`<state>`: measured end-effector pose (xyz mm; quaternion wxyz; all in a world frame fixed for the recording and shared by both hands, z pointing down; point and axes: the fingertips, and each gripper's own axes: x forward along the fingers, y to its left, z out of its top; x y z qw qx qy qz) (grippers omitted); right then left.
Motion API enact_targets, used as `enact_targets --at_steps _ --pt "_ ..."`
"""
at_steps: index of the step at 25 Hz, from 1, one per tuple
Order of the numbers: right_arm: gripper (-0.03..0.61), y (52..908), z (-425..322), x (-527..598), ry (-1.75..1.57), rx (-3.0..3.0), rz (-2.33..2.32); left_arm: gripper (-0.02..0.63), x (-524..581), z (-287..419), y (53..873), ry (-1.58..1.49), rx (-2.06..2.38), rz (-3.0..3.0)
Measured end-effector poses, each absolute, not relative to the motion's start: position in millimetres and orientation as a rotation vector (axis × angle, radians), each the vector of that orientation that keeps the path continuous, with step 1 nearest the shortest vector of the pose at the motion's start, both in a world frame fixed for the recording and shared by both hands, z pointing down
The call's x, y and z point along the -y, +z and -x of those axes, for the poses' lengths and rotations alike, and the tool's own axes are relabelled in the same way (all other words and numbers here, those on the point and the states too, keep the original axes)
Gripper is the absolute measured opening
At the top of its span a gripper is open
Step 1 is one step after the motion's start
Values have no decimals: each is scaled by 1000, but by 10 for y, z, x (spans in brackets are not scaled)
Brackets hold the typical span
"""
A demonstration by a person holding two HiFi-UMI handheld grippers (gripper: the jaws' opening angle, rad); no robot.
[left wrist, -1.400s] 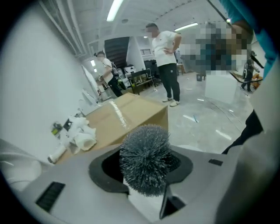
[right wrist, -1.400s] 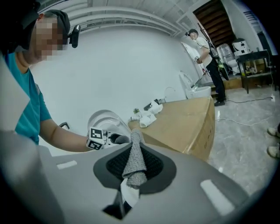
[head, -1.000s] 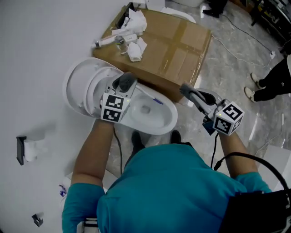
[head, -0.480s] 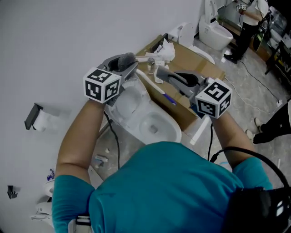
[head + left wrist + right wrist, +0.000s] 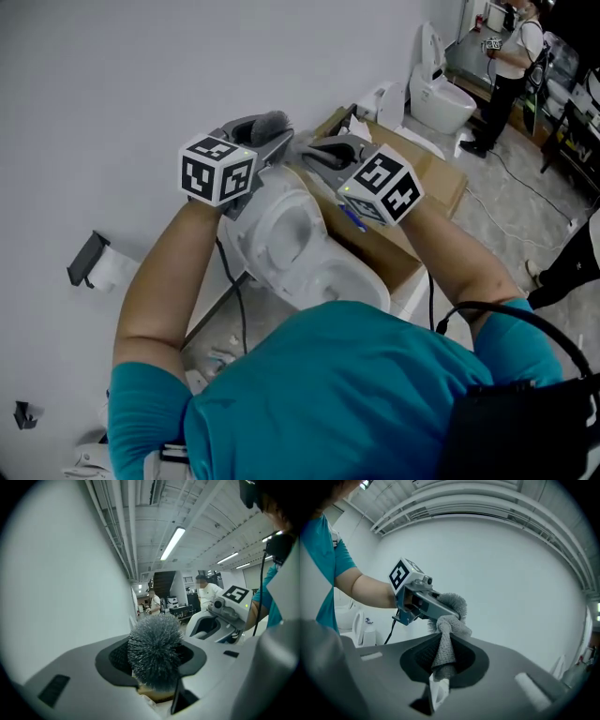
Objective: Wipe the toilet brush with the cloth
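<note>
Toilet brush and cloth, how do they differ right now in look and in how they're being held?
The toilet brush is a round tuft of stiff bristles; the cloth is a soft knitted strip, bunched lengthwise. The toilet brush is clamped in the left gripper, the cloth in the right gripper. Both are grey, and they meet: the cloth's far end lies against the brush's bristles.

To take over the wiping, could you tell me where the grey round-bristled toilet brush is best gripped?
Probably grip the toilet brush just below its head, from behind, as the left tongs do: that round head projects free for the grey knitted cloth in the right tongs.
</note>
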<state>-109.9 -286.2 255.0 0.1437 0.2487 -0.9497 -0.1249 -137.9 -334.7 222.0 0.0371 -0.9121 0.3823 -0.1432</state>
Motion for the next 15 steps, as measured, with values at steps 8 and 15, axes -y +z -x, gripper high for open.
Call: enact_targets --at_steps 8,15 --pt "26 2560 1303 2949 -381 2671 -677 192 3429 1621 2077 -335 -1213 2854" --pt "26 2711 1227 2916 -349 2631 -652 187 3466 1796 1954 -195 -1273 2906"
